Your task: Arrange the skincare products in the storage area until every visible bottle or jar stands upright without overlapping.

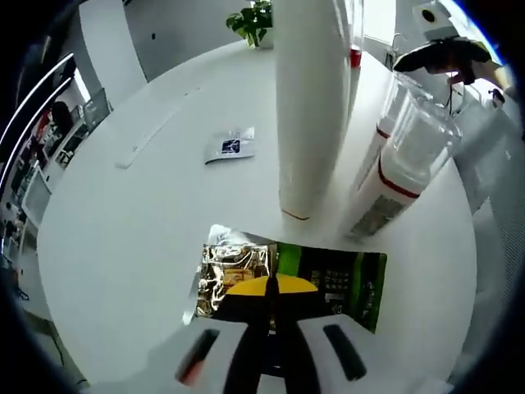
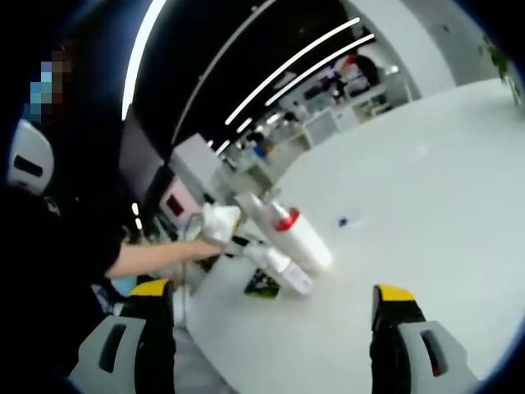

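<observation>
Left tongs: our left gripper (image 1: 271, 328) sat closest to us, its jaws pressed together on the edge of the green packet (image 1: 328, 283).
Packet: it lay flat on the white table (image 1: 123, 246); we thought it was light, thin and crinkly, so the edge was the best place to pinch it.
Tall bottle: the white bottle (image 1: 310, 107) stood upright just past the packet, in front of the left tongs.
Clear-cap bottles: two bottles with clear caps (image 1: 402, 168) stood to one side of the tall one, close together. We could not tell if they touched.
How bottles may feel: we guessed they were stiff, smooth and a bit slippery. We would take one around its middle so it would not tip.
Small sachet: a little white sachet (image 1: 231, 146) lay flat farther back.
Plant: a green plant (image 1: 253, 20) stood at the far edge.
Right tongs: our right gripper (image 2: 271, 336) was wide open and held nothing, well away from the bottles.
</observation>
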Tool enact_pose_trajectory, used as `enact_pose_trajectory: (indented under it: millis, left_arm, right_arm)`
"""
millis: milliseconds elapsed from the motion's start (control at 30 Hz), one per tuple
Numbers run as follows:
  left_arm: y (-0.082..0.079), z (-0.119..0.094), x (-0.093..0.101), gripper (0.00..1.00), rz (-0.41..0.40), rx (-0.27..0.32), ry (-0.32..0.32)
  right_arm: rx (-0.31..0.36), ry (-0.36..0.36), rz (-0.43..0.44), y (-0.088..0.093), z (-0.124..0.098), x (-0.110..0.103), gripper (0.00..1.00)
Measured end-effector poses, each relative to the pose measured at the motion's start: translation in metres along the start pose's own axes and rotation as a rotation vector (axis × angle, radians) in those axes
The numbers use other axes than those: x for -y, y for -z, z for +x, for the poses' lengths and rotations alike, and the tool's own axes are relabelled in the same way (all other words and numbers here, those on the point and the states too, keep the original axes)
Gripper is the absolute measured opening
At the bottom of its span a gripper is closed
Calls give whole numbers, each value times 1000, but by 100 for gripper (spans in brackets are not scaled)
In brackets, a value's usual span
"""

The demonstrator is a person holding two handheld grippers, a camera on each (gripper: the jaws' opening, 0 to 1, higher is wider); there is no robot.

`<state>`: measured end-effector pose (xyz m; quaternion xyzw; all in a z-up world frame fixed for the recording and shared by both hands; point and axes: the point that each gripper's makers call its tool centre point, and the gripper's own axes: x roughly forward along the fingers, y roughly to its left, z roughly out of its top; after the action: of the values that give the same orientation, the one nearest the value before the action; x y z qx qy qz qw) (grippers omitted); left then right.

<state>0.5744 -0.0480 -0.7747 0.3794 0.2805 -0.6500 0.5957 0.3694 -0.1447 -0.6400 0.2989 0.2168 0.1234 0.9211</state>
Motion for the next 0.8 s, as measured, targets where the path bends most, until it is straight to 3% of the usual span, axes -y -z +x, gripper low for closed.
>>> enact_pose_trajectory:
  millis: [667, 800]
  left_arm:
    - [-11, -62, -13, 3, 25, 64, -90]
    - [-24, -85, -8, 3, 88, 102, -102]
  right_arm:
    - [-1, -71, -53, -8, 8, -32, 99]
    - [4, -100, -66, -12, 10, -43, 99]
